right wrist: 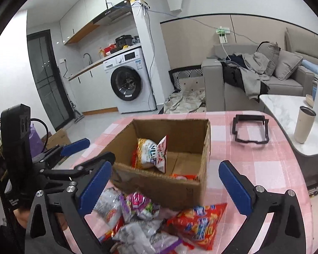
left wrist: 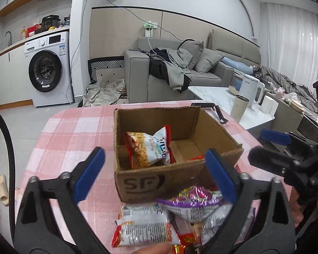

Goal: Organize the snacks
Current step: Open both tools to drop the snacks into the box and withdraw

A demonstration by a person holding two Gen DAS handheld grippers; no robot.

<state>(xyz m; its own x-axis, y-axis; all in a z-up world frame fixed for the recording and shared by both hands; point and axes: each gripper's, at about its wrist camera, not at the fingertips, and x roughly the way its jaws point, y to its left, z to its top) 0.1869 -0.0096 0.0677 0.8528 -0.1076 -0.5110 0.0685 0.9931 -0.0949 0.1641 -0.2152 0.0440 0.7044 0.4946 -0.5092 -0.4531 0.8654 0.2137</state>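
Observation:
An open cardboard box [left wrist: 159,182] [right wrist: 188,190] stands on the pink checked tablecloth. Inside it a noodle snack bag [left wrist: 148,148] [right wrist: 152,154] leans upright, with a red packet [right wrist: 183,176] beside it. A pile of snack packets lies in front of the box: a purple one [left wrist: 193,203] [right wrist: 142,205], a white and red one [left wrist: 142,226] and a red cracker bag [right wrist: 199,224]. My left gripper [left wrist: 156,173] is open above the pile, facing the box. My right gripper [right wrist: 165,188] is open and empty over the pile. The left gripper [right wrist: 89,150] also shows in the right wrist view.
A black plastic frame [right wrist: 250,131] lies on the tablecloth [left wrist: 74,131] beyond the box. A marble side table [right wrist: 286,114] with a cup [right wrist: 303,127] and a kettle [left wrist: 252,91] stands to the right. A sofa [left wrist: 180,78] and a washing machine [left wrist: 48,69] stand behind.

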